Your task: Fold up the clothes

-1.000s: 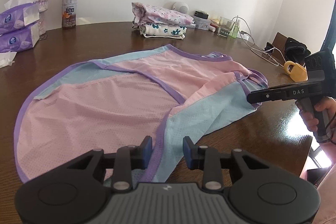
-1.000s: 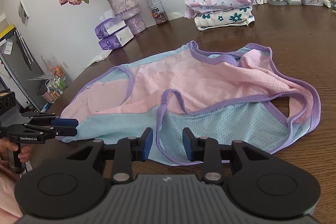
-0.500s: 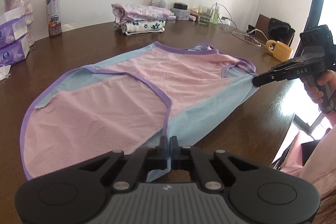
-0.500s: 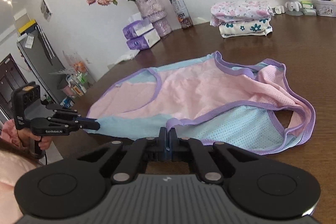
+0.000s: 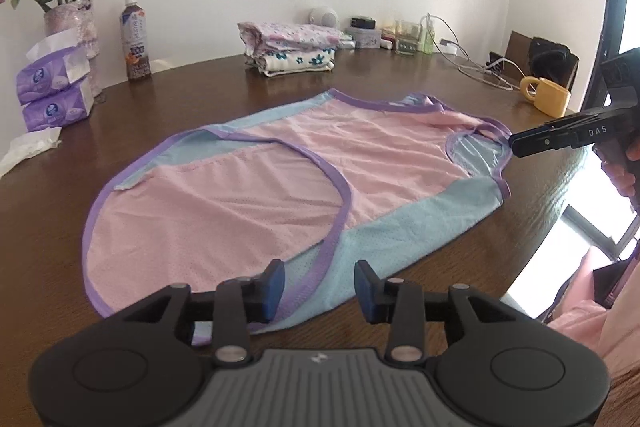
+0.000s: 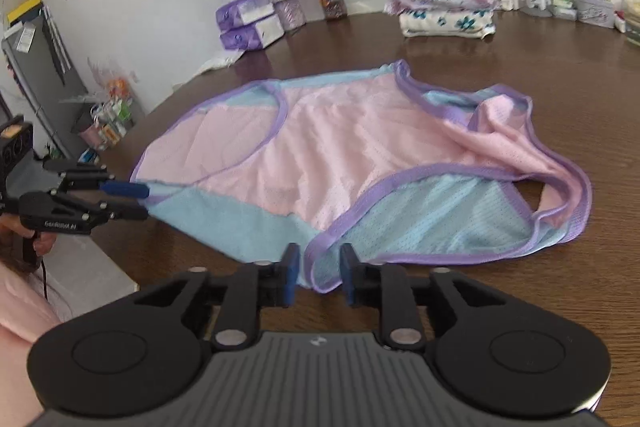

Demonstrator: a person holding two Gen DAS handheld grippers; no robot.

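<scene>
Garment of pink and blue mesh with purple binding lies spread on the dark tabletop, its near hem at both grippers. It looks light, limp and a little slick — best pinched on the bound edge. Left gripper stands wide open over the hem, holding nothing; right gripper is partly open astride the purple edge, not clamped. Only the right view shows the bunched fold at the garment's right end and the left gripper's parted fingers — only the left shows the yellow mug. Folded clothes sit far back.
</scene>
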